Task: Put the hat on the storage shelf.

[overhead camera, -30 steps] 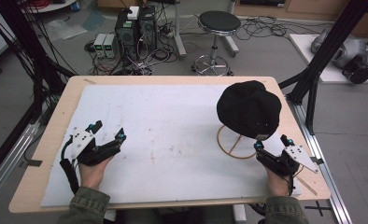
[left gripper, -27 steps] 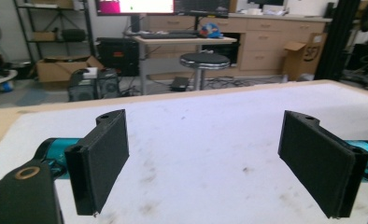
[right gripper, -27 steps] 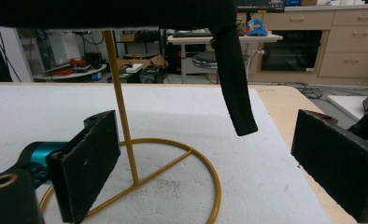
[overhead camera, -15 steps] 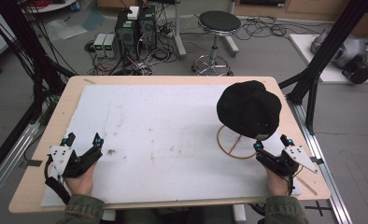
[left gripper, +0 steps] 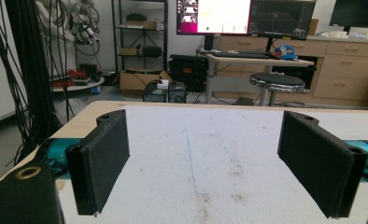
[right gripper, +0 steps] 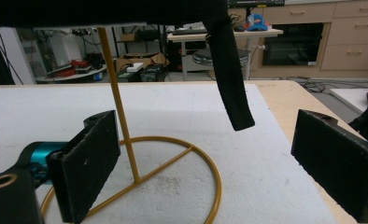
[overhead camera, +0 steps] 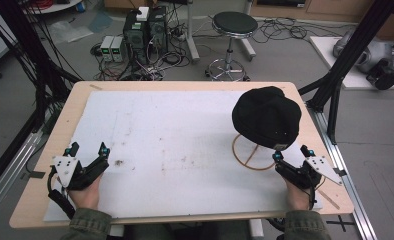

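Hat [overhead camera: 267,117] sits on the gold stand [overhead camera: 250,154], right side of the table [overhead camera: 175,87]. Your right gripper [overhead camera: 291,152] is released, just beside the stand's ring; left gripper [overhead camera: 87,148] released, well apart. Risk: clip the thin pole and the stand tips, hat drops.

Both sleeves [overhead camera: 87,226] are olive green. Each hand grips black tongs: the left tongs [overhead camera: 87,148] and right tongs [overhead camera: 292,153] carry a pale grey three-cornered plate on top, teal fittings at the jaw roots, and a black cable. The jaws are flat black rectangular pads with screw holes; brass-coloured inserts show nearby.
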Tool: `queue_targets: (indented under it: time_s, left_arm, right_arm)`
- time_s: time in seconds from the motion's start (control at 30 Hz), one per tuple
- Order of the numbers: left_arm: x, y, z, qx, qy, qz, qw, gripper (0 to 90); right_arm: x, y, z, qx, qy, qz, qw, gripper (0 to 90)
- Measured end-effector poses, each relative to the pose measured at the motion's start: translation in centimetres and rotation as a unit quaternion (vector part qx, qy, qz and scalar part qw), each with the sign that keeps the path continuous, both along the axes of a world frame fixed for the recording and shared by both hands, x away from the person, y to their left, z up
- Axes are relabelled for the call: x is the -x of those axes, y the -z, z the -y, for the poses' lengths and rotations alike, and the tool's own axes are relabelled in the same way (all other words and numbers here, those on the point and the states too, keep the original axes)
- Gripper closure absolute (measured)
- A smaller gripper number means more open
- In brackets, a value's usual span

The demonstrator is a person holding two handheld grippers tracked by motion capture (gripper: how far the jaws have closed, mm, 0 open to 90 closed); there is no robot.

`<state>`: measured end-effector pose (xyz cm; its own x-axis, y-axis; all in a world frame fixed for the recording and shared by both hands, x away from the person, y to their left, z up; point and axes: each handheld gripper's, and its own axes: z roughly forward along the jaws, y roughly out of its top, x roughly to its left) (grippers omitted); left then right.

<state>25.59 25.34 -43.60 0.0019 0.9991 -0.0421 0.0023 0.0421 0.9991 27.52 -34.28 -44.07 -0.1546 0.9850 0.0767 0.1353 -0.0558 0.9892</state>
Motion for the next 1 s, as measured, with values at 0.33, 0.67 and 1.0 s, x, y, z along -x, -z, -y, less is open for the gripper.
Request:
queue_targets:
  time_s: [0.33,0.67,1.0]
  left_arm:
    - [-0.08,0.04,-0.01,0.008,0.003,-0.009,0.9999,17.0]
    - [-0.10,0.05,-0.20,0.011,0.001,-0.008,0.9999,17.4]
    - [-0.11,-0.05,-0.24,0.016,0.010,-0.016,0.9997,17.3]
  right_arm:
    - [0.00,0.10,0.33,-0.008,0.002,-0.017,0.9998,7.2]
    - [-0.03,0.17,0.41,-0.007,-0.005,-0.023,0.9997,7.2]
    - [-0.05,0.16,0.50,-0.006,-0.006,-0.022,0.9997,7.2]
